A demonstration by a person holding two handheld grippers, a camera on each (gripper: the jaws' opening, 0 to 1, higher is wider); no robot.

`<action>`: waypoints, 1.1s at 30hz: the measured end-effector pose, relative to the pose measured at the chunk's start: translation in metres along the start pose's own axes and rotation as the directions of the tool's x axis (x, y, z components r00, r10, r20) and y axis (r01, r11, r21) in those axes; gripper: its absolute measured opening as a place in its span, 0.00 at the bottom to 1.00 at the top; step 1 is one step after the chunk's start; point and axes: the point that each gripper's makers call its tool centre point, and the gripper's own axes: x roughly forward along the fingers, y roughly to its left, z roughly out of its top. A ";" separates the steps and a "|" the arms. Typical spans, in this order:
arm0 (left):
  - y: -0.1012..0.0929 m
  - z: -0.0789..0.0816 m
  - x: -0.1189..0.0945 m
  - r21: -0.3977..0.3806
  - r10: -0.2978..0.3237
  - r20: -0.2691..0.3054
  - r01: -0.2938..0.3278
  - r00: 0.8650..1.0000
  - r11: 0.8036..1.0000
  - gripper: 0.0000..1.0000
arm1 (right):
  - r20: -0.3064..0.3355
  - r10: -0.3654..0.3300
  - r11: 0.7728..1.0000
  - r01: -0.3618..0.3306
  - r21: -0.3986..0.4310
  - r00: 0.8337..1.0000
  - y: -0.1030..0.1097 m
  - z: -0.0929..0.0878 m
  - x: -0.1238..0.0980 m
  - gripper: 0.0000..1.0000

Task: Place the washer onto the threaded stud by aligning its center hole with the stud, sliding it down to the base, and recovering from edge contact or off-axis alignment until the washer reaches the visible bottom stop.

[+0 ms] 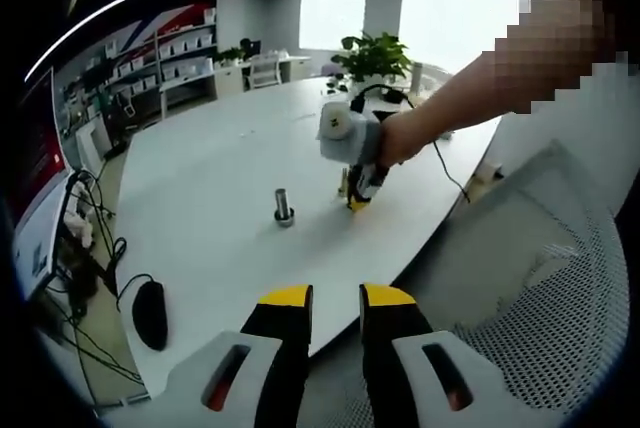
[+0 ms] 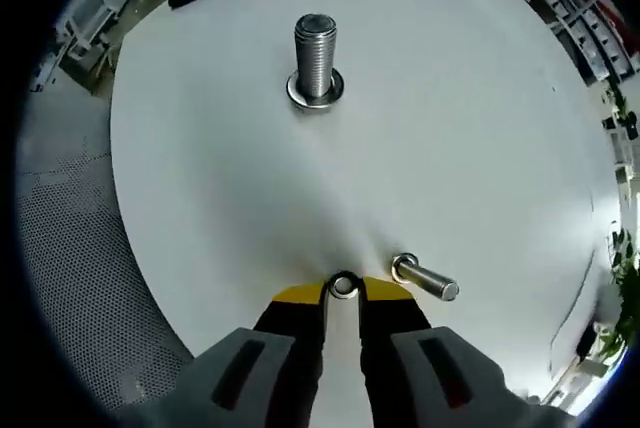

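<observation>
The table carries the upright stud, its axis vertical, standing straight ahead of the right gripper and well apart from it. The gripper's jaws are clenched on the washer, low at the table. The left gripper, jaws released, holds nothing and is farther from the stud.

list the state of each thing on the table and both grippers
stud: upright on the table, a washer already round its base
small washer: flat on the table, between the right gripper's tips, not lifted
bolt: lying on its side beside that gripper
left gripper: open, holding nothing, off the table edge
mouse: resting near the table edge
</observation>
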 end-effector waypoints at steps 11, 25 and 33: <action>-0.003 -0.001 0.000 0.009 -0.014 -0.002 0.014 1.000 1.000 0.16 | 0.094 0.011 0.988 -0.025 0.151 0.996 0.007 -0.007 -0.012 0.14; -0.004 -0.002 -0.001 0.015 -0.019 -0.004 0.019 1.000 1.000 0.16 | 0.150 -0.025 0.980 -0.005 0.198 0.988 -0.026 -0.003 -0.036 0.14; -0.005 0.000 0.000 0.019 -0.029 0.005 0.029 1.000 0.999 0.16 | 0.194 -0.077 0.983 0.042 0.178 0.978 -0.030 0.009 -0.064 0.14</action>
